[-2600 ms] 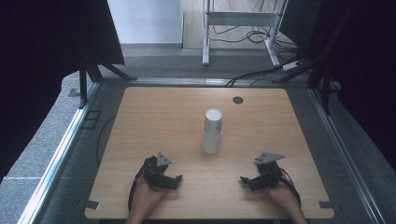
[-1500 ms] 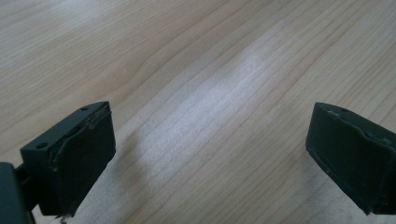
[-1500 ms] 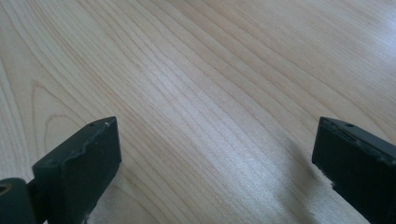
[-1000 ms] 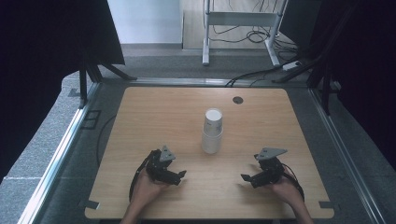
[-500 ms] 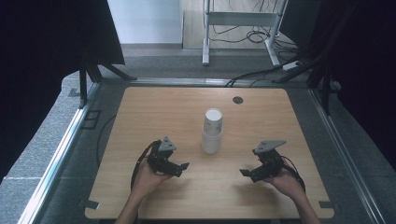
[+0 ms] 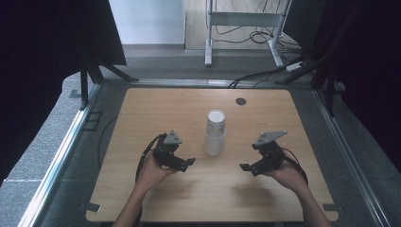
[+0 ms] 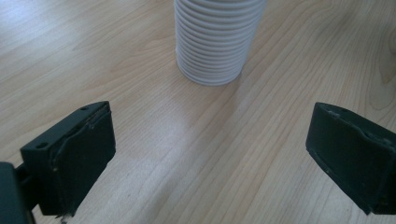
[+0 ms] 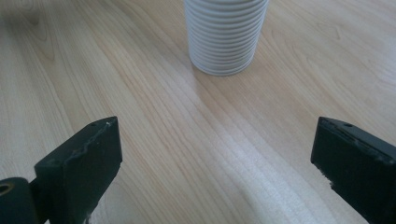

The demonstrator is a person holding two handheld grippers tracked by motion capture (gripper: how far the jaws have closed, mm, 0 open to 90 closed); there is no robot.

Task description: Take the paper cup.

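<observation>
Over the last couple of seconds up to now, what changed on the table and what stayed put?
Both hands slid forward from the near edge: the left gripper and the right gripper now flank the stack of white cups, pointing at it from either side. Nothing was grasped or released; both grippers' jaws stand wide open. The stack has not moved, upright at the middle of the wooden table.

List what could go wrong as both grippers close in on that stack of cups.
1. The stack of cups is tall, narrow and stands upside down; a sideways nudge from the left gripper or the right gripper might tip it.
2. The rims sit tightly nested, so a grip on one may lift several.
3. Both grippers aim at it from opposite sides with jaws wide open; they could collide or crush the thin walls.
</observation>
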